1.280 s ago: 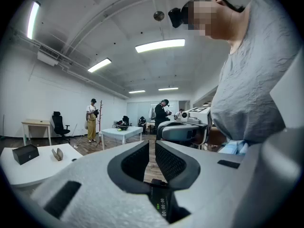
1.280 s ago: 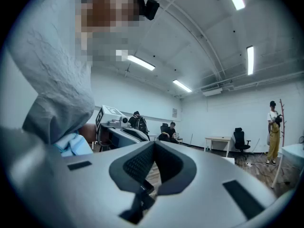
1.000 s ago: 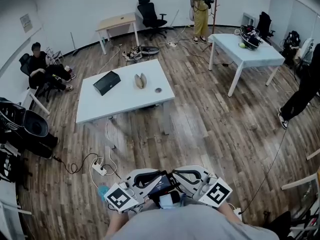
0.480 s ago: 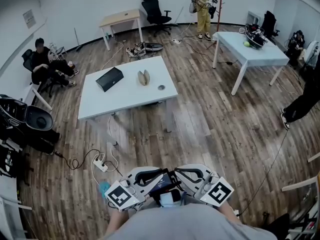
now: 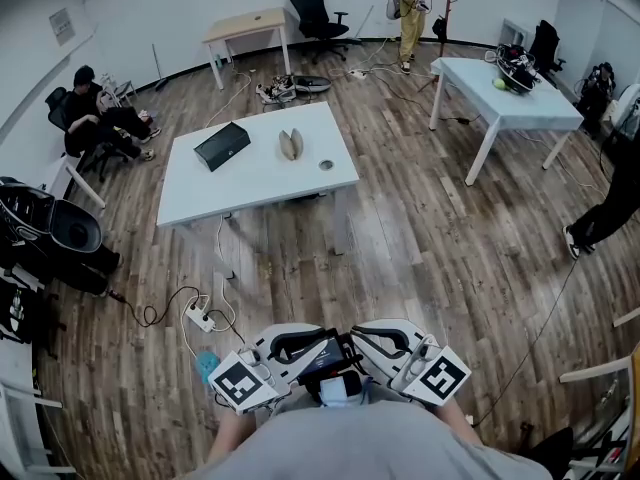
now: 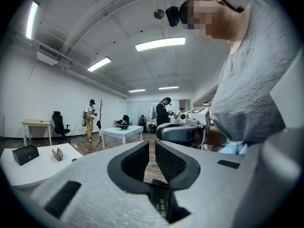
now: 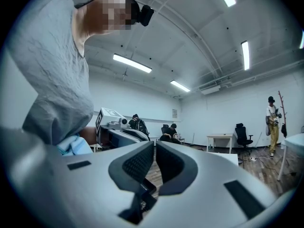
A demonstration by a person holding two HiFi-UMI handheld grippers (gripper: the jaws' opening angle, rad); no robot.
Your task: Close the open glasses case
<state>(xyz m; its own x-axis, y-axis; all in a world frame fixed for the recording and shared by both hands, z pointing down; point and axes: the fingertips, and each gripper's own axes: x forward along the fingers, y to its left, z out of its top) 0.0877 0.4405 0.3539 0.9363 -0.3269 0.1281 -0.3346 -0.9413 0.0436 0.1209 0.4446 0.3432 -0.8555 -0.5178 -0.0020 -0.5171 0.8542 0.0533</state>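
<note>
Lying on one table (image 5: 250, 183), one open glasses case (image 5: 290, 145); left gripper (image 6: 152, 146), right gripper (image 7: 155, 146): jaws closed.

Bright, even light from ceiling strip lamps (image 6: 160, 43); we catch soft shadow under white table (image 5: 250, 183), faint sheen on floor (image 5: 420, 233); heavy fisheye bend, dark corners in gripper views.

Wood floor (image 5: 420, 248), white table (image 5: 250, 183), black office chair (image 5: 312, 8)

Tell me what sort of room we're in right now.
Probably an open office or lab workroom: white tables stand on a wood floor, rolling office chairs sit at the back, and a power strip with loose cables lies on the floor.
</note>
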